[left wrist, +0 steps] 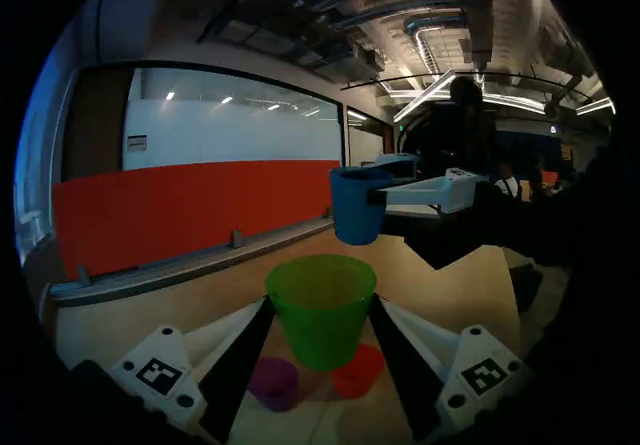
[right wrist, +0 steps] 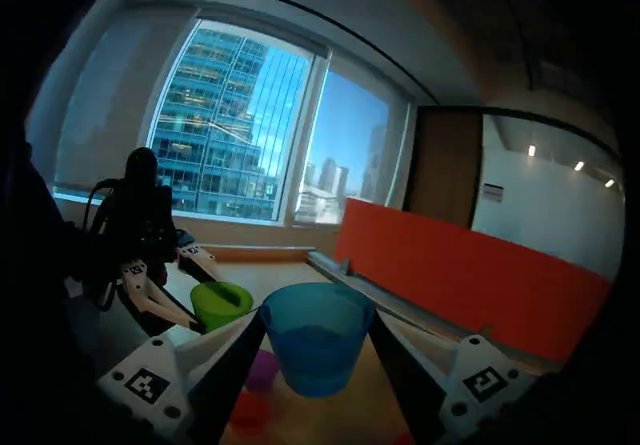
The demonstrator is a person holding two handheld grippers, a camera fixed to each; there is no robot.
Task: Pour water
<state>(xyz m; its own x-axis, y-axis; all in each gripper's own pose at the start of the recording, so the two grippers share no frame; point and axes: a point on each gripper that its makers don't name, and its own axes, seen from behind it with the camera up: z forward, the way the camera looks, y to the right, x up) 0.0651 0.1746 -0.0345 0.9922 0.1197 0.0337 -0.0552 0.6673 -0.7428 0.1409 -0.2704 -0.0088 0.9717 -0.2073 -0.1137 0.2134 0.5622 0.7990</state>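
Left gripper view looks along the left claw [left wrist: 322,302], whose two fingers press on either side of a translucent green plastic cup [left wrist: 322,329] and hold it upright, clear of the surface. Below the claw lies a pale wooden tabletop [left wrist: 456,293]. On it, just under the green cup, stand a small purple plastic cup [left wrist: 274,382] and a small red plastic cup [left wrist: 358,370], near each other but apart. Beyond and above the green cup's rim, slightly to the claw's right, hangs a blue plastic cup [right wrist: 318,357], about upright. It is pinched between the fingers of the right claw [right wrist: 316,317], which reaches in from the right. In the right gripper view a darker band fills the lower part of the blue cup.

The table's far edge meets a grey metal rail [left wrist: 200,257], and behind that rises a long orange wall panel [left wrist: 176,205] topped by a frosted glass partition [left wrist: 232,129]. Overhead run exposed silver ducts [left wrist: 424,45] and strip lights. In the right gripper view a tall window [right wrist: 240,133] ahead of the claw, to its left, shows glass towers and blue sky.

Bare tabletop stretches ahead of the left claw and to its right. The orange panel closes off its left side. In the right gripper view that panel runs along the right claw's right, while the left claw and the dark form of the person holding it stand to the right claw's left.
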